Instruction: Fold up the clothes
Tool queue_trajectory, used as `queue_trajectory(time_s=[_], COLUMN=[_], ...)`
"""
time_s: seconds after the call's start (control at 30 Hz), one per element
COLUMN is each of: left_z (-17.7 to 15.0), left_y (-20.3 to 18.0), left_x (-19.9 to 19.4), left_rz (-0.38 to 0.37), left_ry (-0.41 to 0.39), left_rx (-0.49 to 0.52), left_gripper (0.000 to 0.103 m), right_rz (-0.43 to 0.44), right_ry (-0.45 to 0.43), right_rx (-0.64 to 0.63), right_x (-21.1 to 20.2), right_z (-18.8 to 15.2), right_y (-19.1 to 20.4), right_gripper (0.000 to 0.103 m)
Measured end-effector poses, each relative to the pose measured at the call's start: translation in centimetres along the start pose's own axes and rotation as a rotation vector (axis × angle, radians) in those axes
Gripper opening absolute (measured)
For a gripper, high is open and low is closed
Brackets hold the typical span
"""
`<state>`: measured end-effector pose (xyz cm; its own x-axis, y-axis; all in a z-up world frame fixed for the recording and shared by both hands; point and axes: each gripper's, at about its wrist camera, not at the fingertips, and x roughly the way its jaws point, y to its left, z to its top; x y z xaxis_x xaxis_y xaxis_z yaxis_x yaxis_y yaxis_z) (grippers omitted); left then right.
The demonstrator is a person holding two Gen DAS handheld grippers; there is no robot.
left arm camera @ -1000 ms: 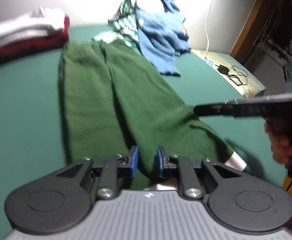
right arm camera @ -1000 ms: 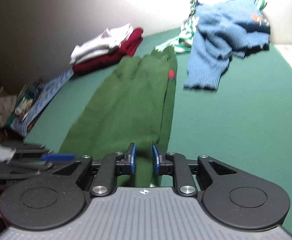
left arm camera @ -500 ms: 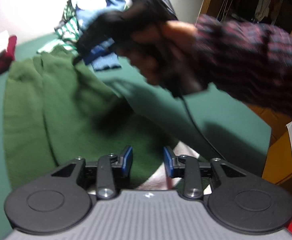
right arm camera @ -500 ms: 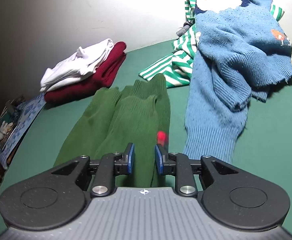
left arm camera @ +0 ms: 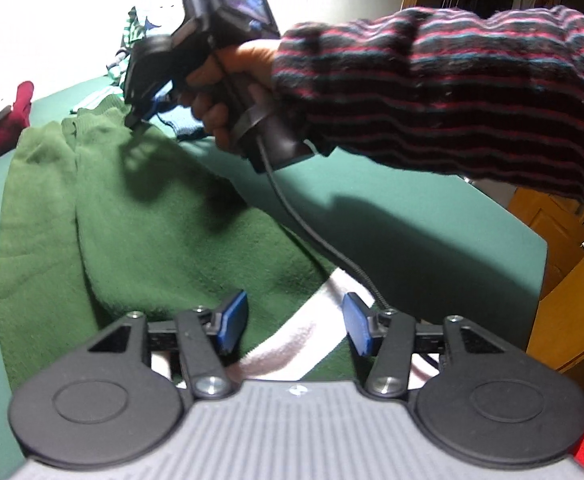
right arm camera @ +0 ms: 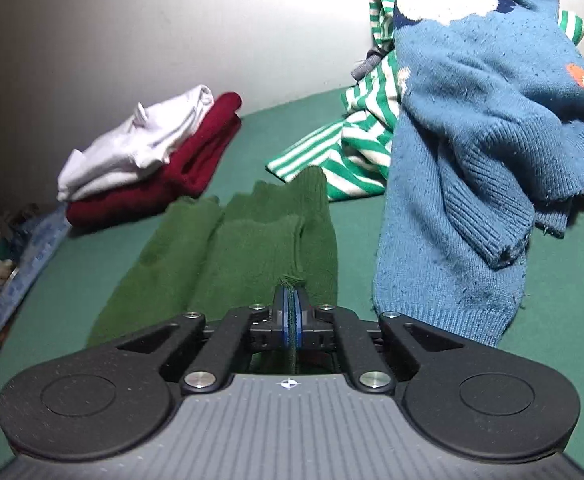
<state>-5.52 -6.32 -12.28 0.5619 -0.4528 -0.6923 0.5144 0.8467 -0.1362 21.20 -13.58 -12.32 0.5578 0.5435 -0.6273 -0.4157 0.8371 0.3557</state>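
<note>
My left gripper (left arm camera: 295, 322) is spreading its jaws, with nothing pinched. The green trousers (left arm camera: 139, 216) lie flat on the green bed cover (left arm camera: 392, 208), and their pale waistband (left arm camera: 304, 332) runs under and between my left pads, apart from both as far as I can tell. The legs stretch away ahead of that claw toward the cuffs.

To do this fold well, I judge I should bring the left jaws down over the waistband edge and close on every layer. Then I would lift both ends level, so the cloth doubles over without dragging or twisting.

My right gripper (right arm camera: 290, 316) is pressed together on a ridge of the green knit near the cuff end, and fabric shows between its blue pads. From the left camera it sits far ahead of my left claw, held by a hand (left arm camera: 227, 92) in a striped sleeve (left arm camera: 452, 92).

Just right of the right claw lies a blue sweater (right arm camera: 452, 184), touching or nearly touching the trousers, so I should keep the lift clear of it. A folded stack (right arm camera: 147, 160) sits well off to its left.
</note>
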Motion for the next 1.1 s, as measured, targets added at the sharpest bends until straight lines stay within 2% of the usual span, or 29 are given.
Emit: queue_trajectory(time_s=[0.07,0.1,0.13,0.17,0.23,0.37,0.4,0.43,0.47,0.67,0.8,0.87,0.9,0.93,1.0,1.1], left_z=[0.1,0.1,0.0,0.0,0.0,0.0,-0.1,-0.2,-0.2,-0.7,-0.7,-0.7,-0.6,-0.5,-0.3,-0.1], left_y=[-0.1,-0.1,-0.1,-0.1,-0.1,-0.6,-0.7,-0.7,-0.7,-1.0,-1.0,-0.8,-0.5,-0.3,0.2,1.0], left_x=[0.2,0.1,0.0,-0.1,-0.2,-0.3,-0.4,-0.5,-0.5,-0.8,-0.7,-0.8,-0.7,-0.7,-0.8,-1.4], left_rz=[0.005,0.006,0.006,0.006,0.008,0.025,0.028,0.030,0.032,0.038,0.031,0.021,0.013,0.004,-0.022,-0.071], left_ry=[0.001,0.001,0.001,0.001,0.003,0.011,0.012,0.013,0.013,0.013,0.017,0.018,0.019,0.020,0.024,0.026], left_rx=[-0.004,-0.008,-0.018,-0.028,-0.045,-0.051,-0.052,-0.055,-0.058,-0.071,-0.059,-0.052,-0.050,-0.050,-0.054,-0.061], left_gripper=[0.056,0.056,0.056,0.057,0.057,0.057,0.057,0.057,0.058,0.059,0.062,0.063,0.063,0.063,0.067,0.067], right_rz=[-0.012,-0.022,-0.033,-0.030,-0.024,-0.036,-0.034,-0.033,-0.032,-0.046,-0.100,-0.098,-0.073,-0.047,0.031,0.121], right_ry=[-0.015,-0.028,-0.041,-0.050,-0.068,-0.015,0.003,0.002,0.000,-0.029,-0.013,-0.026,-0.047,-0.068,-0.053,-0.010], right_rx=[0.000,0.004,0.009,0.005,-0.002,-0.007,-0.002,-0.004,-0.006,-0.020,-0.106,-0.088,-0.086,-0.085,-0.098,-0.147], right_x=[-0.3,-0.7,-1.0,-1.0,-0.8,2.1,2.8,3.1,3.4,3.8,4.2,2.4,0.8,-0.7,-4.2,-9.2], right_z=[0.2,0.4,0.7,1.1,2.0,3.0,3.2,3.3,3.4,4.2,3.7,3.9,3.8,3.6,2.5,-1.2], right_y=[0.0,0.1,0.2,0.2,0.4,0.8,0.8,0.8,0.8,1.3,1.7,1.5,1.4,1.3,1.1,1.2], right_gripper=[0.005,0.015,0.030,0.034,0.033,0.032,0.029,0.014,0.006,0.005,0.006,0.018,0.020,0.020,0.018,0.011])
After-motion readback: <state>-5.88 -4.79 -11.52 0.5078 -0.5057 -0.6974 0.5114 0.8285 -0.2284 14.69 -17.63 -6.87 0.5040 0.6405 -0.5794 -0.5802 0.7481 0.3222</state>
